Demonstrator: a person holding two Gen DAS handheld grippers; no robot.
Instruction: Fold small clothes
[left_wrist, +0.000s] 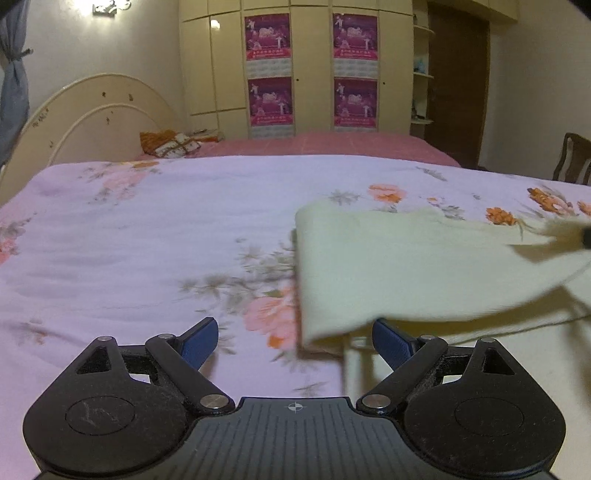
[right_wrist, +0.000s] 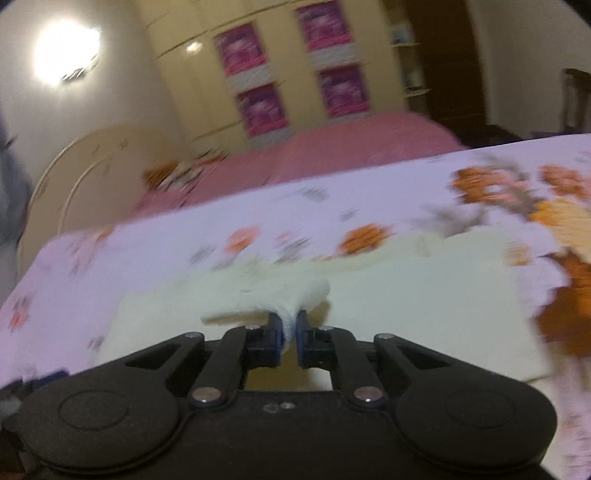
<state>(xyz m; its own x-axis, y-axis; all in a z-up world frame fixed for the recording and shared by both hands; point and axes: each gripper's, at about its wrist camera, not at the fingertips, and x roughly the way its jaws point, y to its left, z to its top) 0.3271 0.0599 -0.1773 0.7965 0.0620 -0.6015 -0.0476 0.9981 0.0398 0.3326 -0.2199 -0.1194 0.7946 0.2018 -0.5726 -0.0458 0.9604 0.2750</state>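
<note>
A pale cream cloth (left_wrist: 406, 266) lies on the floral bed sheet (left_wrist: 147, 240), with one part lifted in the air at the right. My left gripper (left_wrist: 295, 338) is open and empty, low over the sheet, with the cloth's near left corner just in front of its right finger. My right gripper (right_wrist: 290, 330) is shut on a bunched edge of the cream cloth (right_wrist: 288, 295) and holds it above the flat part of the cloth (right_wrist: 406, 295). Its dark tip shows at the right edge of the left wrist view (left_wrist: 585, 236).
A second bed with a pink cover (left_wrist: 332, 144) and a patterned pillow (left_wrist: 170, 144) stands behind. A cream headboard (left_wrist: 92, 110) is at the left, a wardrobe with posters (left_wrist: 314, 66) at the back, a wooden chair (left_wrist: 572, 158) at the right.
</note>
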